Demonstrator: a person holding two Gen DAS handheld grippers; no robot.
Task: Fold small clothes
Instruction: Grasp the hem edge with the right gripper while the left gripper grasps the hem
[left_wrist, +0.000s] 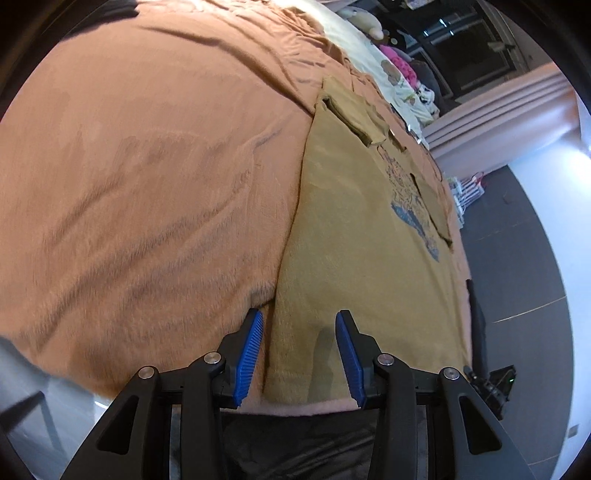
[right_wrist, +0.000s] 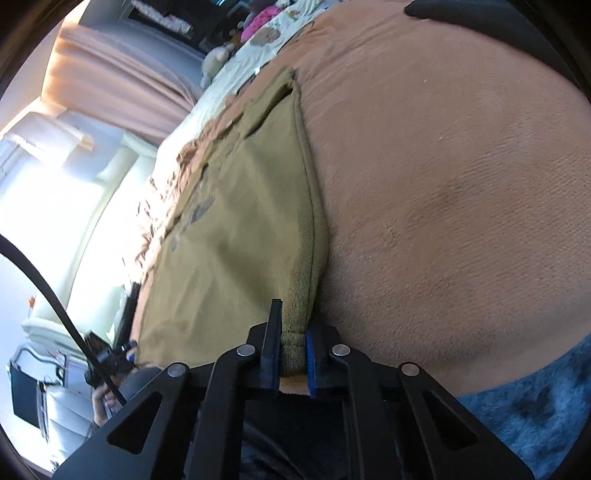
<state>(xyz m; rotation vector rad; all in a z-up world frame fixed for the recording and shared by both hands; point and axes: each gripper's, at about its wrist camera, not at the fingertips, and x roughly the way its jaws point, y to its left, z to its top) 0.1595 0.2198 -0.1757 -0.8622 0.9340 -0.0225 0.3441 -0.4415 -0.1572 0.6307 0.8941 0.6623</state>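
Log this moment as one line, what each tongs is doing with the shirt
left tongs: open, straddling hem corner of tan shirt, not gripping | right tongs: shut on shirt's hem corner | shirt: flat on orange blanket

No readable text, labels, brands or numbers anywhere. The olive shirt (left_wrist: 354, 236) carried a blue printed graphic (left_wrist: 413, 210) with some outlined lettering-like shapes at its far end, too warped and small to make out. In the right wrist view the same print was just dark smudges.
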